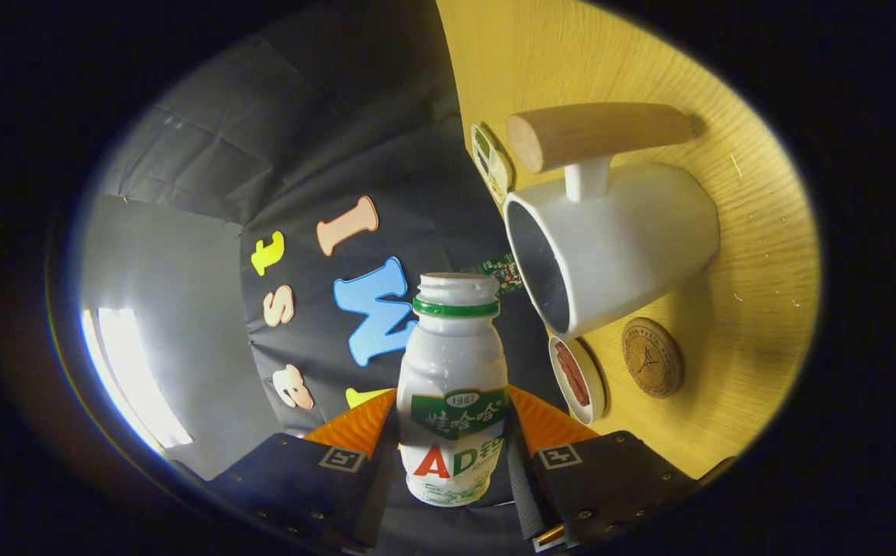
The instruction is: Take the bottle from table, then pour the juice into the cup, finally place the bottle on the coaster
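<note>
Gripper view gives us the bottle (pixel 453 390) first: a small white plastic one with a narrowed waist, a green ring under its open, capless mouth, and a printed label with a green band above large red and green lettering. It sits between the two fingers of the gripper (pixel 452 432), which close in against its sides at label height, so we read the claw as clamped on the bottle, opened no wider than the bottle's body. The whole scene is rotated in this view, with the wooden table (pixel 757 255) appearing as a yellowish plane off to one side, so the bottle is lifted off the table and tipped over. Its mouth points toward the booth's dark cloth wall and lies just beside the rim of the cup (pixel 633 239), not touching it. We see a white cup with a rounded wooden handle (pixel 595 133) on a white stem; its interior looks dark, and we cannot tell whether any juice is in it. Near the cup's base on the table lies the round brown coaster (pixel 652 357) with a stamped pattern. Between the cup and the fingers stands a small white dish (pixel 578 378) holding something reddish-brown.
</note>
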The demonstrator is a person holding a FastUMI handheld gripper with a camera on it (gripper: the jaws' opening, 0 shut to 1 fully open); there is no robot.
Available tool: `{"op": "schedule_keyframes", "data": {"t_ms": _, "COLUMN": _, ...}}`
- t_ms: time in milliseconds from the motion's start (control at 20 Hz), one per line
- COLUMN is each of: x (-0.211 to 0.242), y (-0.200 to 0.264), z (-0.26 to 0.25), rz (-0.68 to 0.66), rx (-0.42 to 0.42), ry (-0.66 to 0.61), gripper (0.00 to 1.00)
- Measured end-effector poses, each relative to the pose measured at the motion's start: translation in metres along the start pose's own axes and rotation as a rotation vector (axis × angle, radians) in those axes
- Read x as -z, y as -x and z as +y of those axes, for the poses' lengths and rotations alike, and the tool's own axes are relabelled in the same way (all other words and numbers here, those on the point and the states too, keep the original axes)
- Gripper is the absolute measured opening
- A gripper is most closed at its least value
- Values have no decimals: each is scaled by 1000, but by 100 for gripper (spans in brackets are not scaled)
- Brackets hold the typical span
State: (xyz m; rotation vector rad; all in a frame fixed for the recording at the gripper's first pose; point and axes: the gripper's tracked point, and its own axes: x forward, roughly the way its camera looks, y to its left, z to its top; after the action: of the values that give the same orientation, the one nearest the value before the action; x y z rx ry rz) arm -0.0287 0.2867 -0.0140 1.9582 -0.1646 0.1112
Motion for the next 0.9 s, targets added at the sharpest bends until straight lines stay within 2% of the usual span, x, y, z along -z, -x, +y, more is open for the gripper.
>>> {"op": "schedule_keyframes", "data": {"t_ms": 250, "x": 6, "y": -7, "z": -6, "rz": 6, "rx": 24, "ry": 201, "gripper": 66}}
{"op": "schedule_keyframes", "data": {"t_ms": 500, "x": 16, "y": -6, "z": -16, "rz": 19, "rx": 47, "ry": 456, "gripper": 66}}
{"op": "schedule_keyframes", "data": {"t_ms": 900, "x": 29, "y": -10, "z": -17, "rz": 68, "rx": 60, "ry": 769, "gripper": 66}}
